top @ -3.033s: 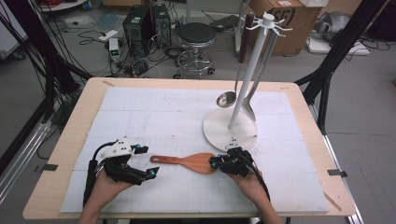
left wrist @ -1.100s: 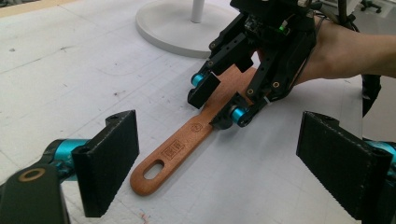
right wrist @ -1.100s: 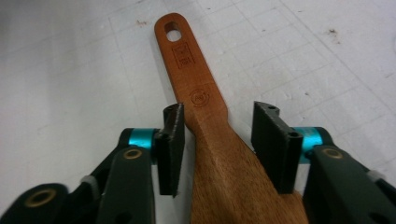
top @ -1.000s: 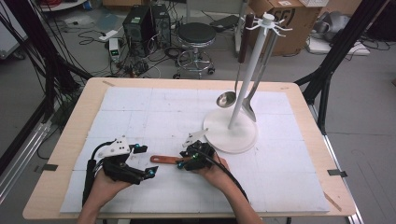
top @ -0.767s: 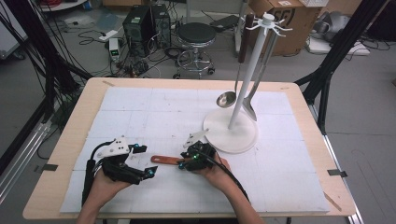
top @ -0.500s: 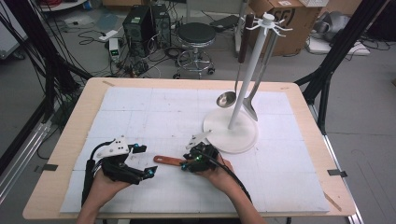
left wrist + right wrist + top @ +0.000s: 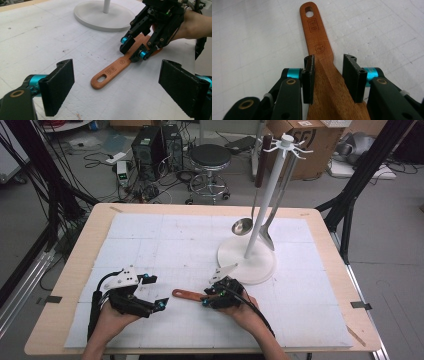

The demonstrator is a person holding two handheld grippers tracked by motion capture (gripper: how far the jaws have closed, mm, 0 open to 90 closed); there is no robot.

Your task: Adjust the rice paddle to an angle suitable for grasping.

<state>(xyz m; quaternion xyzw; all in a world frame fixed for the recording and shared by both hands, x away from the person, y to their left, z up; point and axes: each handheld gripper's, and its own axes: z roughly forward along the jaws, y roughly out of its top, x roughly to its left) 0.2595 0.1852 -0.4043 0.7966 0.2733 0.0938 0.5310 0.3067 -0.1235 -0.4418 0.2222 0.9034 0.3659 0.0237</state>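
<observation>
Your right gripper [image 7: 329, 75] has just been closing around the wooden spatula [image 7: 322, 62], flat on the white mat [image 7: 165, 240]; the pads are not clearly pressing. Centre them on the neck first. Your left gripper [image 7: 125, 85] waits wide open, empty.

The spatula [image 7: 192, 295] lay flat on the bench [image 7: 320, 330], its blade between the right tongs [image 7: 211, 296], its handle reaching toward the left tongs [image 7: 152, 291]. The rack's base [image 7: 246, 262] stood just behind the right tongs.
</observation>
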